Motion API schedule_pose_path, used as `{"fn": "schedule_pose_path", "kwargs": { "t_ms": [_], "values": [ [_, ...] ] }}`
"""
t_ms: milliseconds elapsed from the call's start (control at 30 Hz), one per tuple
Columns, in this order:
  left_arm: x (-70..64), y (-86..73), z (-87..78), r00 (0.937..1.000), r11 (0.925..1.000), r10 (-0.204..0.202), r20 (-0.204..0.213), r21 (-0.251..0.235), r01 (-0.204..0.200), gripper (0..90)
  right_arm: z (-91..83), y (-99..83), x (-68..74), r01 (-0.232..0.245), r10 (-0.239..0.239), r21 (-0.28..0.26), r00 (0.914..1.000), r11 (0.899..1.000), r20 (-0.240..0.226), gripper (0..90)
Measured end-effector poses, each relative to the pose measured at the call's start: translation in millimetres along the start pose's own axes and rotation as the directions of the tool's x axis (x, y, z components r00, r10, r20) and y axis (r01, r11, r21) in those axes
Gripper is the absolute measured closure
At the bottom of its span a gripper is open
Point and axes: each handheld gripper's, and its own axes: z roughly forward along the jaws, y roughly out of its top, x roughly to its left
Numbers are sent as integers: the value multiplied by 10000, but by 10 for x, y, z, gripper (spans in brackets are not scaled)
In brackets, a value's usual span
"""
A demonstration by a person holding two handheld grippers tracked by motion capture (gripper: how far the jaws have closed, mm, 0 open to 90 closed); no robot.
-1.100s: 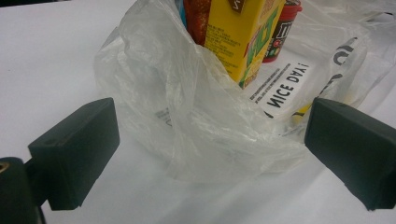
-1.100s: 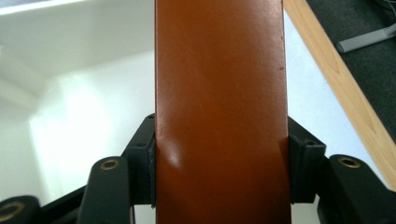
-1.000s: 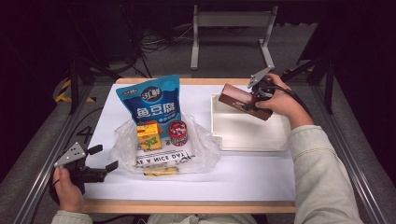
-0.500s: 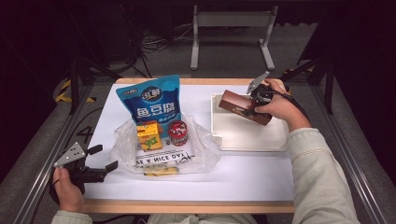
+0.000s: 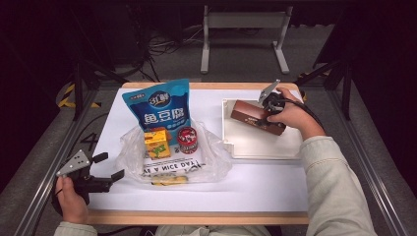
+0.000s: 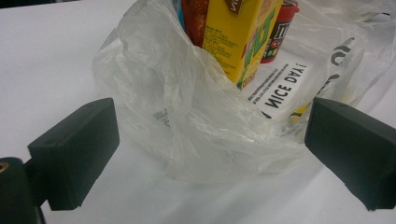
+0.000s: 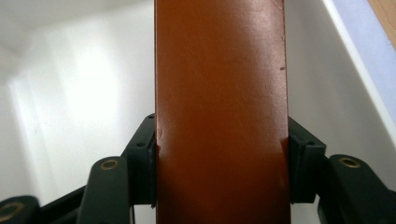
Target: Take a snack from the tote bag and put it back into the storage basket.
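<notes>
since a second ago my right claw [image 5: 265, 112] has carried the brown box [image 5: 251, 114] a little lower and further over the white tray [image 5: 260, 147]; nothing else on the table has shifted. that claw is clamped on the box, one jaw pressed on each long side, and the right gripper view shows the brown box [image 7: 219, 107] running straight ahead of me with the tray's white walls to either side and its floor beyond. i judge the box is above the tray, close to it, but i cannot tell whether it touches the floor yet.

my left claw [image 5: 101, 169] hangs with its jaws apart, gripping nothing. just ahead of it, near but not touching, lies the clear plastic bag [image 6: 201, 116], and past the bag's folds stand a yellow juice carton [image 6: 245, 32] and a small red can [image 6: 282, 28]. a blue snack packet [image 5: 157, 105] leans up behind them.

as i read it, one item is nearly delivered. what is left is to set the box down, let go, and then fetch the carton, the can and the packet.
</notes>
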Motion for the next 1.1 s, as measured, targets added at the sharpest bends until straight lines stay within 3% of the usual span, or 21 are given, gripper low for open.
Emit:
{"fn": "schedule_pose_path", "kwargs": {
  "t_ms": [333, 1100],
  "values": [
    [-3, 2, -1, 10000, 10000, 12, 12, 3, -12, 36, 60, -21, -4, 82, -86, 463, 9999, 9989, 69, 424],
    [0, 3, -8, 10000, 10000, 16, 18, 15, -16, 37, 163, -54, -17, 103, -113, 795, 9999, 9968, 122, 414]
  ]
}}
